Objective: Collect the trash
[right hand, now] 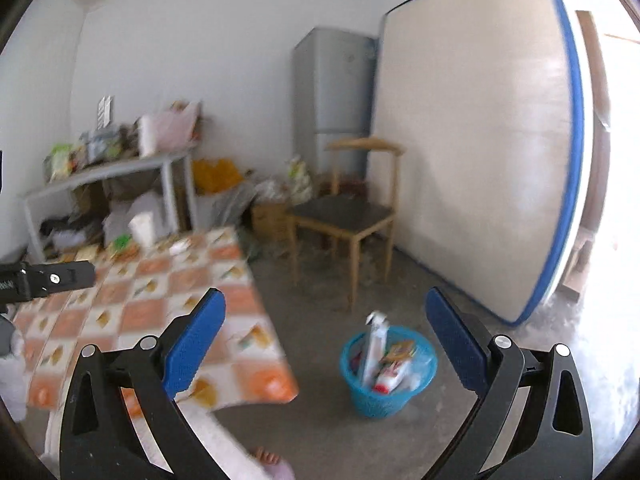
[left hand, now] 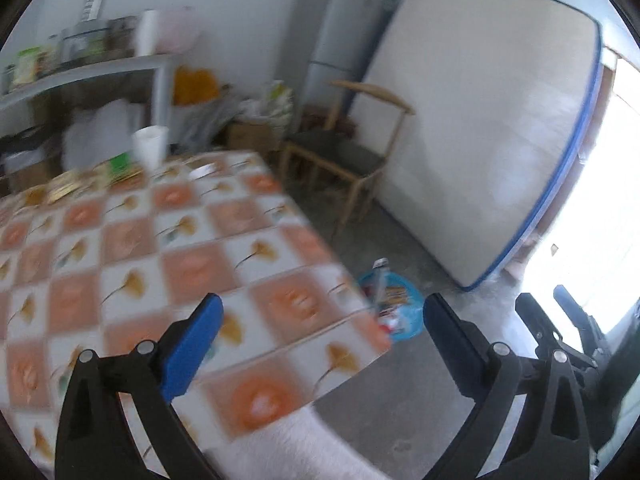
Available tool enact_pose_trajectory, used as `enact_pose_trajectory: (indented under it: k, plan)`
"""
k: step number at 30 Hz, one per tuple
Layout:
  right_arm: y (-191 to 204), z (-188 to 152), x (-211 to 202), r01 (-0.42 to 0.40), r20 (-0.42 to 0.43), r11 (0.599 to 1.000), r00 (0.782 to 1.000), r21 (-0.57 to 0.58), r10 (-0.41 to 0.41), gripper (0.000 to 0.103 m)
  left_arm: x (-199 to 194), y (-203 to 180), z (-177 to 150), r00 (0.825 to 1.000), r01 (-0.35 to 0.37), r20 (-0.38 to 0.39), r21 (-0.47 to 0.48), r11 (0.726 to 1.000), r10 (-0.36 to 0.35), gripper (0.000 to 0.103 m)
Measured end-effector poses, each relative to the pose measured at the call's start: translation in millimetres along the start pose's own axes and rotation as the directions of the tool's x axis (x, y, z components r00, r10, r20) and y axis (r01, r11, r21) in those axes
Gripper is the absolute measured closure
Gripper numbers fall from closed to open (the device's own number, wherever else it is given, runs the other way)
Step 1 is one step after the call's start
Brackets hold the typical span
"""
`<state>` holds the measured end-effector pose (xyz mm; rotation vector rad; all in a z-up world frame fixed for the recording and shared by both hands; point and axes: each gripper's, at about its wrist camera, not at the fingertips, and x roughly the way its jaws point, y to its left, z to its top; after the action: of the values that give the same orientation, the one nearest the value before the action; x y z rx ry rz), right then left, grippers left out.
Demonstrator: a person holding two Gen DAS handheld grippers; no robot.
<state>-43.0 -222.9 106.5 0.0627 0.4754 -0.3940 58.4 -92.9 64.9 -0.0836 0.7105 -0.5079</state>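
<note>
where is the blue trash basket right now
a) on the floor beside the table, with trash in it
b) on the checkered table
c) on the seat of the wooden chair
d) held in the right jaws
a: the blue trash basket stands on the concrete floor near the corner of the checkered table, with a white bottle and wrappers sticking out, while the wooden chair seat is bare and both sets of jaws are open and hold nothing.

A lived-in room of a home, part kitchen, part store. A grey fridge [right hand: 332, 92] stands in the corner beside a mattress [right hand: 476, 152] leaning upright against the wall. A wooden chair [right hand: 348, 216], a desk [right hand: 160, 292] under a checked oilcloth, and a cluttered shelf [right hand: 112, 168] share the bare concrete floor [right hand: 320, 432].
</note>
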Motion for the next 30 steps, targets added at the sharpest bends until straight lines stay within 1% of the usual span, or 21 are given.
enact_pose_trajectory:
  k: [1, 2, 3, 4, 6, 8, 11, 12, 14, 19, 22, 25, 30]
  plan:
    - [9.7, -4.2, 4.3, 0.006, -0.053, 1.000, 0.999, -0.018, -0.007, 0.007, -2.8, 4.0, -10.1, 0.999, -0.042, -0.002, 0.002, 0.999, 0.042, 0.005]
    - [16.4, -7.8, 8.4, 0.009, -0.093, 0.999, 0.996, -0.031, -0.012, 0.007, -6.2, 9.0, -18.7, 0.992, -0.123, -0.016, 0.001, 0.992, 0.123, 0.005]
    - [22.7, -13.0, 11.5, 0.013, -0.131, 0.999, 0.991, -0.049, -0.019, 0.007, -4.6, 12.2, -24.8, 0.983, -0.182, -0.023, 0.002, 0.983, 0.182, 0.005]
    - [27.9, -16.8, 14.3, 0.017, -0.160, 0.998, 0.987, -0.065, -0.027, 0.007, -3.1, 16.6, -32.8, 0.968, -0.246, -0.036, 0.005, 0.969, 0.246, 0.005]
    - [34.3, -24.6, 23.6, 0.023, -0.223, 0.996, 0.974, -0.089, -0.043, 0.007, -3.7, 22.5, -44.6, 0.951, -0.305, -0.053, 0.015, 0.952, 0.306, 0.005]
    - [37.5, -29.8, 27.6, 0.024, -0.259, 0.996, 0.965, -0.086, -0.045, 0.008, -4.9, 31.1, -54.0, 0.944, -0.325, -0.062, 0.002, 0.946, 0.325, 0.005]
    - [43.7, -39.1, 30.1, 0.025, -0.304, 0.997, 0.951, -0.077, -0.047, 0.008, -7.7, 41.3, -61.0, 0.940, -0.336, -0.077, -0.030, 0.941, 0.333, 0.005]
    - [45.4, -43.9, 29.6, 0.025, -0.316, 0.997, 0.947, -0.079, -0.049, 0.008, -7.1, 45.5, -63.9, 0.933, -0.353, -0.084, -0.038, 0.935, 0.349, 0.005]
    - [48.7, -51.1, 25.3, 0.024, -0.332, 0.996, 0.942, -0.085, -0.051, 0.008, -6.6, 48.3, -66.6, 0.927, -0.367, -0.094, -0.043, 0.929, 0.362, 0.005]
    - [54.5, -55.4, 23.6, 0.024, -0.341, 0.995, 0.938, -0.100, -0.057, 0.008, -1.0, 52.2, -65.0, 0.911, -0.402, -0.112, -0.035, 0.915, 0.396, 0.005]
    - [54.9, -54.7, 22.5, 0.027, -0.339, 0.994, 0.939, -0.103, -0.060, 0.008, -1.0, 51.1, -63.9, 0.905, -0.415, -0.109, -0.026, 0.909, 0.410, 0.005]
    - [54.1, -52.8, 21.2, 0.027, -0.335, 0.994, 0.940, -0.106, -0.061, 0.008, -4.1, 48.8, -63.0, 0.901, -0.428, -0.094, -0.026, 0.903, 0.424, 0.005]
    - [52.6, -51.8, 21.4, 0.025, -0.334, 0.994, 0.941, -0.103, -0.059, 0.008, -6.1, 48.5, -61.4, 0.900, -0.430, -0.088, -0.028, 0.902, 0.426, 0.005]
